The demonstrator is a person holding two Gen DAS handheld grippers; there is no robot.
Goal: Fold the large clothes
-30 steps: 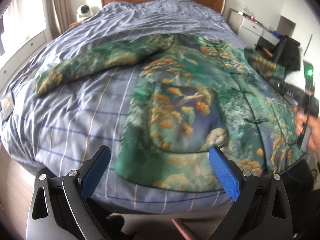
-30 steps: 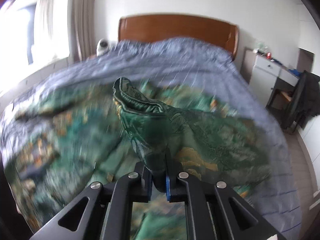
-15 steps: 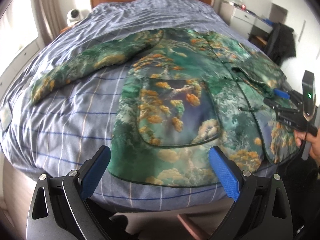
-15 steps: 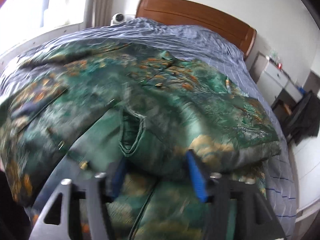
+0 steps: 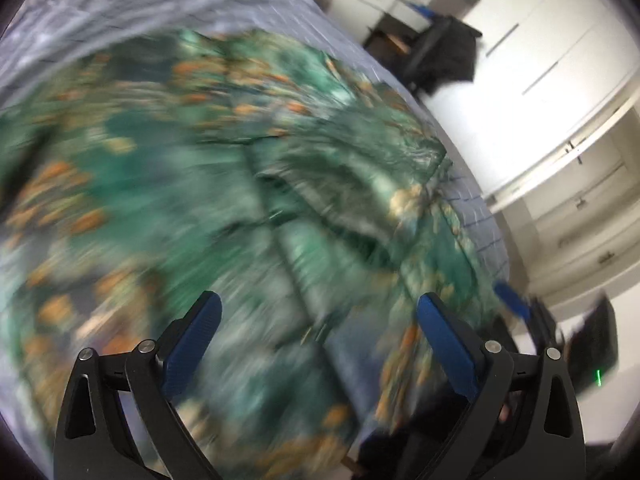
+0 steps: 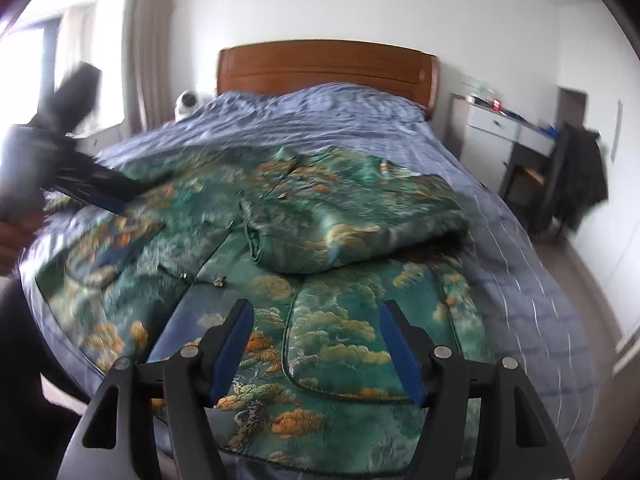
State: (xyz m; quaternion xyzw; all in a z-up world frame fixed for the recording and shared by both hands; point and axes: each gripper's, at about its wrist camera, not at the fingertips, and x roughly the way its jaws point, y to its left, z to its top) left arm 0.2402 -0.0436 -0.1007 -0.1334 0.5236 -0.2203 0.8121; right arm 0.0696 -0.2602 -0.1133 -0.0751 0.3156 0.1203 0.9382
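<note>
Right claw [image 6: 316, 344] let go of the sleeve [image 6: 352, 228], now folded across the jacket [image 6: 280, 320]. It's backed off nearer. Both claws gape apart; left claw [image 5: 318, 324] swung right.

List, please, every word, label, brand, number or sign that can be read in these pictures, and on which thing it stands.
None can be read.
Red display on the white nightstand: glowing, but too small to read.
Green light on the right gripper's body: only a mark, no text.
Green patterned jacket: clouds and trees, no lettering.
</note>
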